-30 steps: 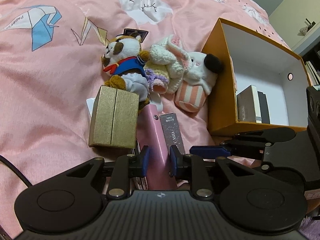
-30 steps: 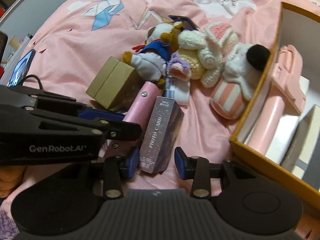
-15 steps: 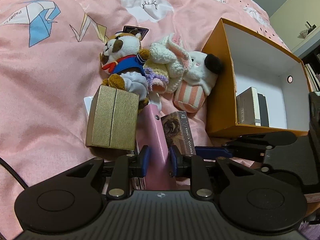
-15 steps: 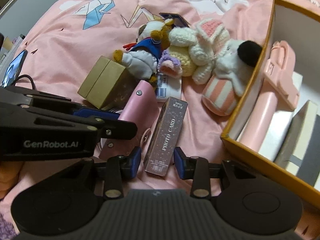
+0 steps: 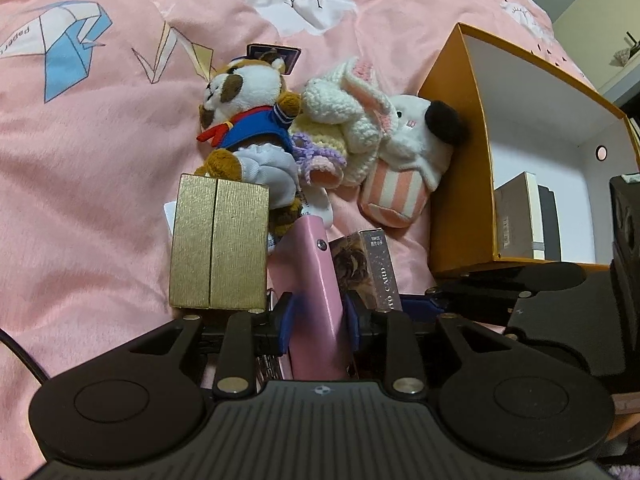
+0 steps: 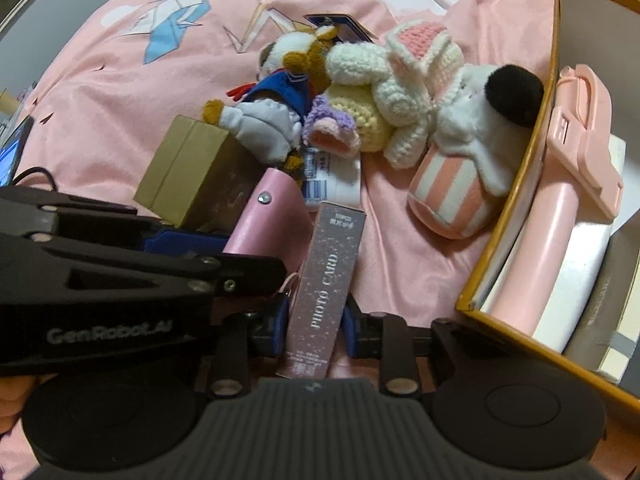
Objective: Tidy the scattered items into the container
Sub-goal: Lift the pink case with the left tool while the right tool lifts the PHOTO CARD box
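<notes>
Left hand-held gripper (image 5: 317, 322) easing around pink case (image 5: 318, 300), on pink bedspread (image 5: 100, 184).

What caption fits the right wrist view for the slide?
Right gripper closing around the photo card box on a pink bedspread, orange container alongside.

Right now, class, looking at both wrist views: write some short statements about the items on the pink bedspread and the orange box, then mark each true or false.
1. The flat pink snap case lies between the left tongs. True.
2. The speckled "PHOTO CARD" box is inside the orange cardboard box. False: it lies on the bedspread, between the right tongs.
3. The gold ribbed box lies beside the pink case. True.
4. The orange box is empty. False: it holds several items.
</notes>
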Tool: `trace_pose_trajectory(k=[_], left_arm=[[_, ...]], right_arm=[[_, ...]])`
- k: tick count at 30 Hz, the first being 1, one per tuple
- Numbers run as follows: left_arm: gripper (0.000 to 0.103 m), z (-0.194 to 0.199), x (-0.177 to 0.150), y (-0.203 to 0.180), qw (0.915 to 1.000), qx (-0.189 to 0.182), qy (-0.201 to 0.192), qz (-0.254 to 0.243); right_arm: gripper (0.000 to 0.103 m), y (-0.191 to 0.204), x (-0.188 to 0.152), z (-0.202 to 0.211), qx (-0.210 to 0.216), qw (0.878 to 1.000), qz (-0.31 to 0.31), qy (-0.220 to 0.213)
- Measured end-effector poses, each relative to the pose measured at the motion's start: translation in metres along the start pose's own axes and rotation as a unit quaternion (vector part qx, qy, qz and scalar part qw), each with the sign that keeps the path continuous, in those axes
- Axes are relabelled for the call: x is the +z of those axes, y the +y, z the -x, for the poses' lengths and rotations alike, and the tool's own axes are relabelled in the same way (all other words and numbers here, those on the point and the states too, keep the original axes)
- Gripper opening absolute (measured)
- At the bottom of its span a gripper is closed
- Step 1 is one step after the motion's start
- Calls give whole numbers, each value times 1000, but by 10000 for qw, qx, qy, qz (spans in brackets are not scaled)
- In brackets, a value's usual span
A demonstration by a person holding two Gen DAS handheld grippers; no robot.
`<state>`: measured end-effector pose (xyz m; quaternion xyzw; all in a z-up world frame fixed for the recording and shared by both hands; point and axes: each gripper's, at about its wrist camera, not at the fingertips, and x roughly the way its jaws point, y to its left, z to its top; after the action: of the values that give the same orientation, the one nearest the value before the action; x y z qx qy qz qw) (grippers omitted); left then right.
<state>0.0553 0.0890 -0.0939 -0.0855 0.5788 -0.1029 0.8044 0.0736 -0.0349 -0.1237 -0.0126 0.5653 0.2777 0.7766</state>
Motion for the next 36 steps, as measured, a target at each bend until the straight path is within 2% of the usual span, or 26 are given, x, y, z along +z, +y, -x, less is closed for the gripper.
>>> trace_pose_trajectory(k=[8, 16, 21, 27, 30, 36], left_arm=[[23, 15, -8, -4, 9997, 212, -143, 63], [20, 45, -9, -11, 9984, 129, -552, 83], [20, 67, -2, -19, 9959, -114, -896, 93], [20, 91, 16, -38, 9899, -341, -1370, -119], [20, 95, 26, -48, 9872, -496, -1504, -195], [20, 91, 49, -81, 9800, -986, -1666, -461]], right_arm=[[25, 4, -10, 25, -32, 9994, 171, -286], [25, -4, -15, 63, 8, 9959, 166, -885], [25, -14, -14, 92, 298, 9914, 10, -1276], [25, -27, -15, 132, 462, 9829, -193, -1771], [25, -39, -17, 154, 335, 9777, -338, -2047], [25, -73, -25, 190, -187, 9639, -817, -2528]])
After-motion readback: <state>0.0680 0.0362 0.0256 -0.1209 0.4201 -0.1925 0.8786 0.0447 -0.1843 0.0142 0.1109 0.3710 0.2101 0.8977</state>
